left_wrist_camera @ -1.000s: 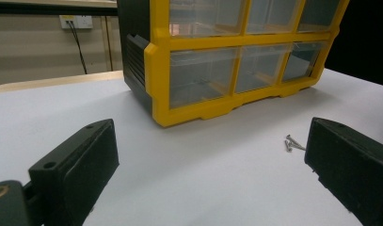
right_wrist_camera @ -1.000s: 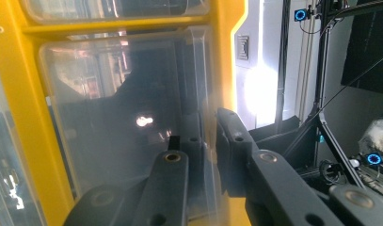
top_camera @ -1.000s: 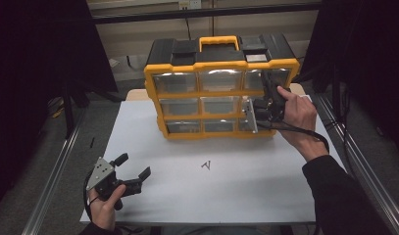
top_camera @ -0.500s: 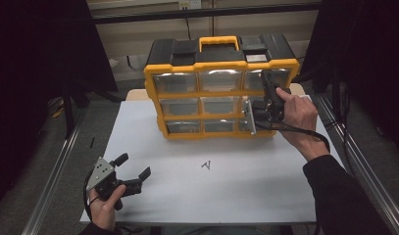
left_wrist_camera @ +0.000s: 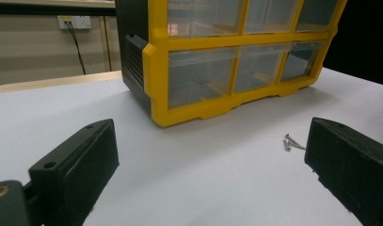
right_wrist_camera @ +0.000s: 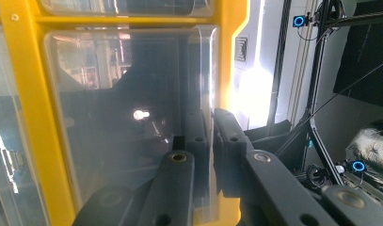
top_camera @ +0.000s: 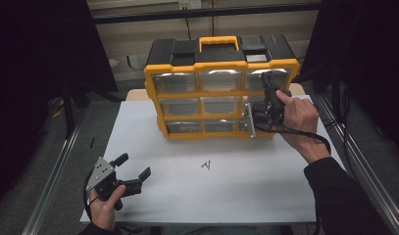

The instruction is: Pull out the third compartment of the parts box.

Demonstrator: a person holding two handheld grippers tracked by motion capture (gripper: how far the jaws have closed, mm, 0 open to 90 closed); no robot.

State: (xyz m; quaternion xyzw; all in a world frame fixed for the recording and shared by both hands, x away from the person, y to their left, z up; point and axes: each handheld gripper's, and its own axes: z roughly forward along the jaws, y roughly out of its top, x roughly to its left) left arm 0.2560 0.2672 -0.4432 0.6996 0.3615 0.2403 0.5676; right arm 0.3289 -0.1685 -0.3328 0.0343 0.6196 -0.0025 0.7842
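Little has changed since the earlier frames: both hands are where they were, and the right gripper's jaws have only crept a touch tighter. A white table (top_camera: 265, 196) carries a yellow and black drawer cabinet (top_camera: 221, 63) standing upright at its far side, three rows of clear drawers facing the person. The right gripper (top_camera: 265, 105) is at the cabinet's right column, middle row, clenched on the edge of a clear drawer (right_wrist_camera: 132, 117); its jaws pinch the drawer's front wall. The left gripper (top_camera: 133, 171) sits low at the near left of the table, well apart from the cabinet, jaws spread wide and holding nothing. A few small screws (top_camera: 206, 165) lie on the table between the two grippers.
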